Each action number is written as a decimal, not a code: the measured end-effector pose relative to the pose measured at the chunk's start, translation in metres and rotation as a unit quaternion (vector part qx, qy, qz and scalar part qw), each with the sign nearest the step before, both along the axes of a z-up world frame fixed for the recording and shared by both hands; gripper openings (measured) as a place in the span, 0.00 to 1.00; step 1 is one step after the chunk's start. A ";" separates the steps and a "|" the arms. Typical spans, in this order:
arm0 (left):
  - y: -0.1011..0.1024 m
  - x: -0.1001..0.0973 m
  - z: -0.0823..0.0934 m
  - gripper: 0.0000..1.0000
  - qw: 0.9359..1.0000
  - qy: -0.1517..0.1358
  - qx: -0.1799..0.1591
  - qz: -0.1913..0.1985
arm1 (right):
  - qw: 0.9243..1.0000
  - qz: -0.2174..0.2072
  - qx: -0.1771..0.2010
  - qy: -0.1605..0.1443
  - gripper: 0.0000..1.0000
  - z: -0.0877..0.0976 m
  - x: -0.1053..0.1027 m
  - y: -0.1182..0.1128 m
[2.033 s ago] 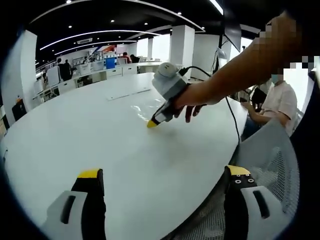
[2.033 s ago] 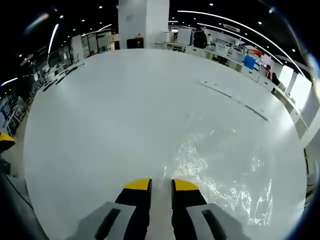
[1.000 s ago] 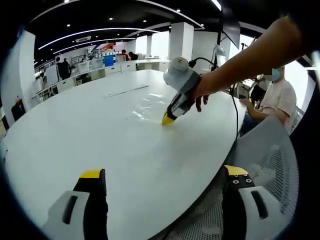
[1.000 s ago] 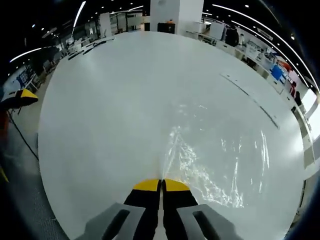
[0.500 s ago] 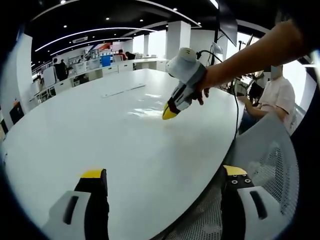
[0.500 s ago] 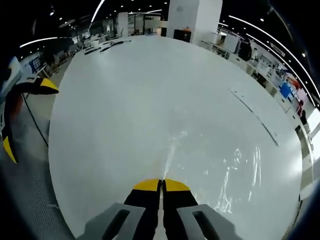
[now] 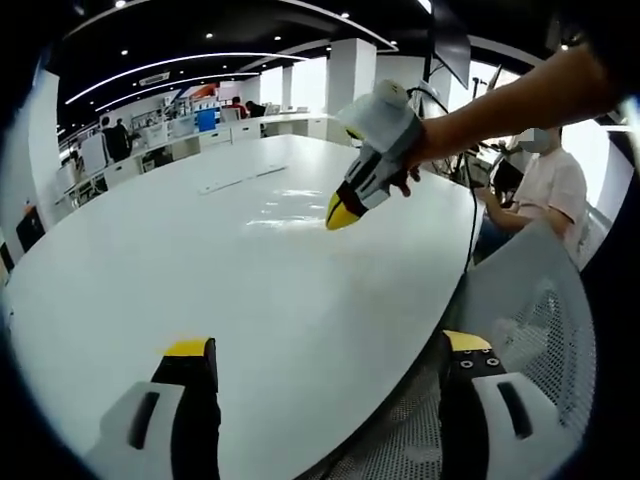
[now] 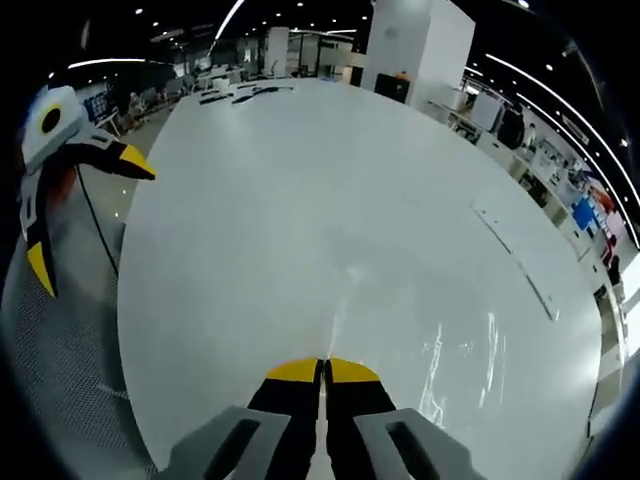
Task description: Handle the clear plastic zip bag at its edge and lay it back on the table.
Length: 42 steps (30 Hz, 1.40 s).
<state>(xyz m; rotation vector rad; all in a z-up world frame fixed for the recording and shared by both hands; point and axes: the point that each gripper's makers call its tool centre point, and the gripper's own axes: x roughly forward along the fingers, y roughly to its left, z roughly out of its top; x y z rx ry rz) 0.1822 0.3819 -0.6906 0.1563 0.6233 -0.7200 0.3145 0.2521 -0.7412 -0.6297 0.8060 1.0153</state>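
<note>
Clear plastic zip bag (image 8: 420, 330): edge pinched in closed right gripper (image 8: 323, 368); left gripper (image 7: 320, 347) wide open, empty, over table (image 7: 150, 260).

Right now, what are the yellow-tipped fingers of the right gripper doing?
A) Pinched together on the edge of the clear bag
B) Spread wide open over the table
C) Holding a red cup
A: in the right gripper view the right gripper has its fingers pressed together on the clear plastic zip bag, which trails over the white table.
</note>
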 end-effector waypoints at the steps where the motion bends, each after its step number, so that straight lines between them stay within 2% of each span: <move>1: 0.000 0.000 0.000 0.90 1.000 0.001 0.000 0.000 | 1.000 0.005 0.001 -0.001 0.00 0.001 -0.004 0.002; 20: -0.004 -0.003 -0.001 0.90 1.000 0.007 -0.001 -0.004 | 0.999 0.048 0.011 -0.004 0.00 0.006 -0.020 -0.002; 42: -0.001 -0.004 -0.001 0.89 1.000 0.006 -0.004 -0.008 | 0.995 0.096 0.015 -0.024 0.00 0.024 -0.036 0.001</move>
